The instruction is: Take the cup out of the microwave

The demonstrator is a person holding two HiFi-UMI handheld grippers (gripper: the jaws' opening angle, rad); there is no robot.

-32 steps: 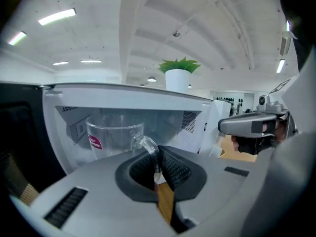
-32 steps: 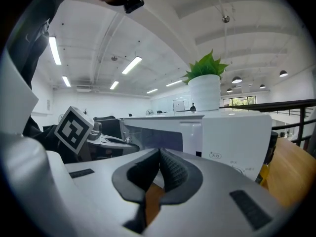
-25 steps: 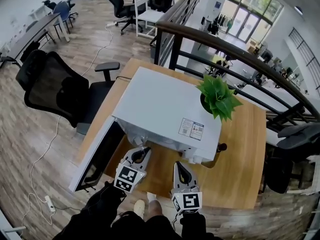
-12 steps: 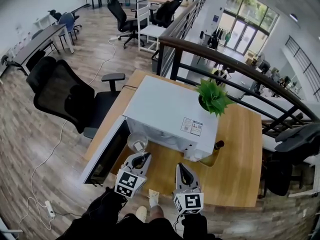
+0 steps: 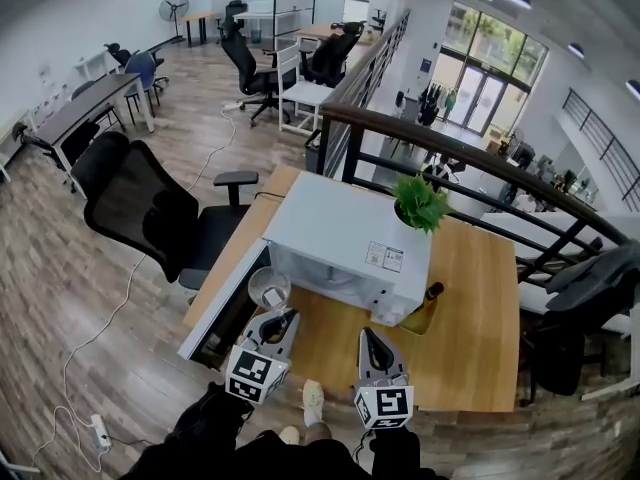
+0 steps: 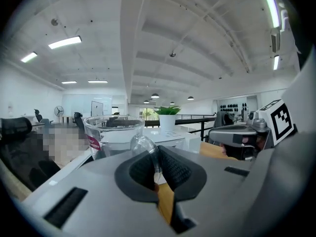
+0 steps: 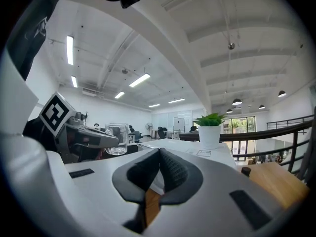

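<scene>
A clear glass cup hangs in front of the white microwave, outside its open cavity and above the open door. My left gripper is shut on the cup's handle. In the left gripper view the cup stands upright just beyond the jaws, its glass handle pinched between the pads of my left gripper. My right gripper hovers over the table to the right, shut and empty. In the right gripper view its jaws meet, and the cup shows to the left.
The microwave sits on a wooden table with a potted plant on its top. A brown bottle stands by its right front corner. A black office chair is to the left, and a railing runs behind.
Both grippers have risen and drawn back from the microwave. The cup has come out with the left gripper and now shows whole in front of the open cavity.
</scene>
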